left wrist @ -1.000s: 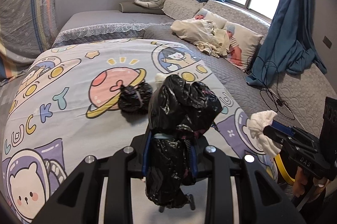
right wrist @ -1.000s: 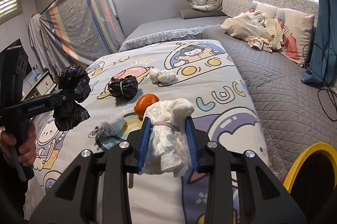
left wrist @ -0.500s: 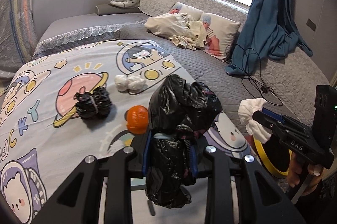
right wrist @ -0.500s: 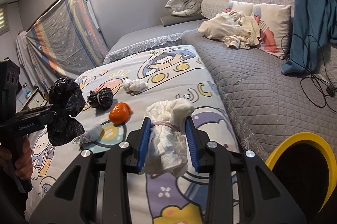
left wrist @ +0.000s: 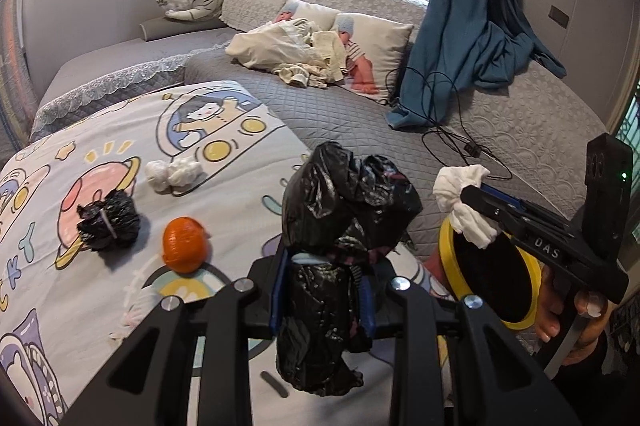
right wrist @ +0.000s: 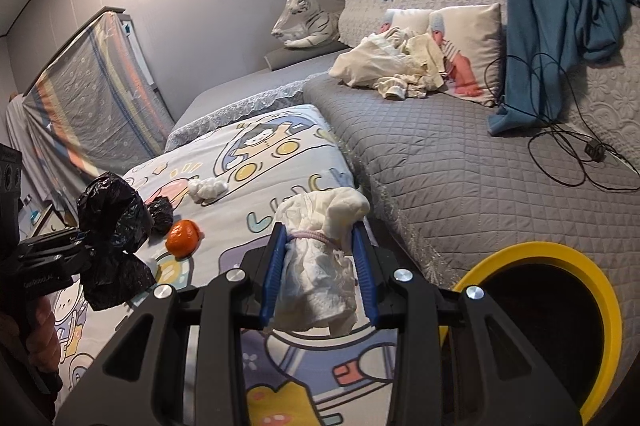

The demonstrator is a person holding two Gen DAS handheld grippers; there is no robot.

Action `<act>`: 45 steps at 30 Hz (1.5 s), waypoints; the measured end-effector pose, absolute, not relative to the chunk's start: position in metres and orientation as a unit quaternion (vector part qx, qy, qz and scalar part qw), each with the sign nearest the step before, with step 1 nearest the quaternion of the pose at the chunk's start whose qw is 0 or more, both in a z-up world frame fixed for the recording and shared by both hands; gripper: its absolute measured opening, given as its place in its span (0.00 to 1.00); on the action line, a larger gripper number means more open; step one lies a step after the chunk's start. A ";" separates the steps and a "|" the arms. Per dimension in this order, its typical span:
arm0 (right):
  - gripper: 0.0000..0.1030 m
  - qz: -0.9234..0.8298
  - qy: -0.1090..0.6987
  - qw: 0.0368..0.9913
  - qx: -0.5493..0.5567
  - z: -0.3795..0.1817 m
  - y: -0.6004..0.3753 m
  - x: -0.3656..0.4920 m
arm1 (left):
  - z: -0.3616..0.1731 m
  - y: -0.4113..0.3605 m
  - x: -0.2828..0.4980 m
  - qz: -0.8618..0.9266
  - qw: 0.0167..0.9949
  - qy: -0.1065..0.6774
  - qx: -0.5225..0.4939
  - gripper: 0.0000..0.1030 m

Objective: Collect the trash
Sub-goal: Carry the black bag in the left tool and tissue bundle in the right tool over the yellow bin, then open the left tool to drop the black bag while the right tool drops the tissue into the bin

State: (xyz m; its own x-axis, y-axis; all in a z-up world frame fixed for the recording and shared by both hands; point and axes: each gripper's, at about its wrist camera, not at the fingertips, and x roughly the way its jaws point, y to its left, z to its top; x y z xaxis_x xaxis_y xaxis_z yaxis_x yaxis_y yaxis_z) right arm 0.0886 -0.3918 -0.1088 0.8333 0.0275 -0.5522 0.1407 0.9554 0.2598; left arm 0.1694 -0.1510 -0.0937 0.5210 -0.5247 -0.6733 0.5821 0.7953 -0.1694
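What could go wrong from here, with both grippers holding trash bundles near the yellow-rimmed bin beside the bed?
1. The white tissue bundle tied with a band in the right gripper is not yet over the yellow-rimmed bin; released now, it may land on the cartoon-print bedsheet.
2. The crumpled black plastic bag in the left gripper bulges above the jaws and could snag on release.
3. The orange fruit could roll if the sheet is bumped.

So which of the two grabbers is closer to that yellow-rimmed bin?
Right. The right gripper, with its white wad, is just above the bin's rim; the left gripper is beside it, over the bed's edge.
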 end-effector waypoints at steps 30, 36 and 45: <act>0.31 -0.189 0.280 0.920 0.197 -0.136 -0.522 0.007 | -0.109 -0.315 0.115 -0.429 0.818 0.354 0.144 0.26; 0.31 -0.216 0.287 0.909 0.211 -0.151 -0.545 -0.010 | -0.115 -0.349 0.101 -0.452 0.804 0.348 0.167 0.26; 0.32 -0.240 0.299 0.896 0.225 -0.168 -0.565 -0.026 | -0.125 -0.381 0.083 -0.470 0.792 0.338 0.192 0.26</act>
State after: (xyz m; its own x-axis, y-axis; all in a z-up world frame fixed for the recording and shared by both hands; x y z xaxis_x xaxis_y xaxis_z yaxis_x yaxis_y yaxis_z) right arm -0.0263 -0.5649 -0.1682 0.7059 -0.2947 -0.6441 0.5642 0.7836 0.2599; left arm 0.0826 -0.3813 -0.1249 0.3290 -0.6154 -0.7163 0.8747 0.4844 -0.0143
